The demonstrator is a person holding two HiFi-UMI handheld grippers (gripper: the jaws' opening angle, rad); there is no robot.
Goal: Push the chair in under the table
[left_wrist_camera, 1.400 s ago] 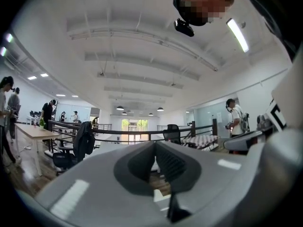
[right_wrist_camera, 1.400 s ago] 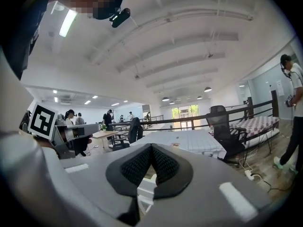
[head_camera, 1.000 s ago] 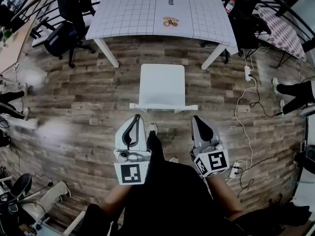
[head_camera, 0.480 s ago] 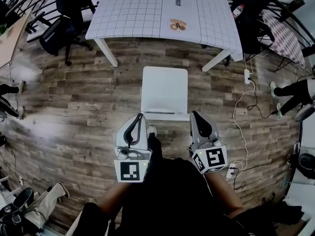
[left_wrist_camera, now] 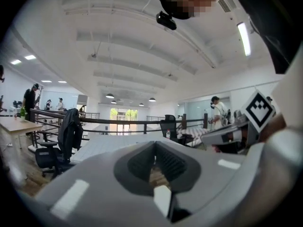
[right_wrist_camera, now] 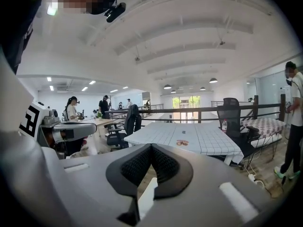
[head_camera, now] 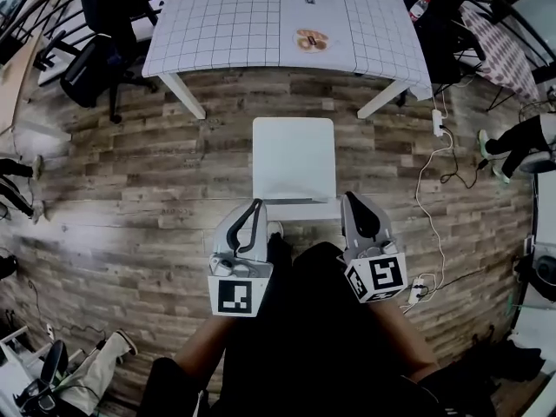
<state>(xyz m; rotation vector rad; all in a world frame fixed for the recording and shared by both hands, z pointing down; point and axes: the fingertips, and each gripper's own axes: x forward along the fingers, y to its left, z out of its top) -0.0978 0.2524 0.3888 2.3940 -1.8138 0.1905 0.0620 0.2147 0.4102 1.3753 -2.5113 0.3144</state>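
I saw a wood floor (head_camera: 130, 172) and a checked table (head_camera: 226, 16). The chair (head_camera: 294, 159) stood just ahead of my left gripper (head_camera: 254, 205) and right gripper (head_camera: 352, 198), both closed and empty.

Bright, even ceiling-lamp light; strong fisheye bending with dark corners; near foreground soft.

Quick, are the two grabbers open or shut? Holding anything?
Left gripper: shut, holding nothing.
Right gripper: shut, holding nothing.
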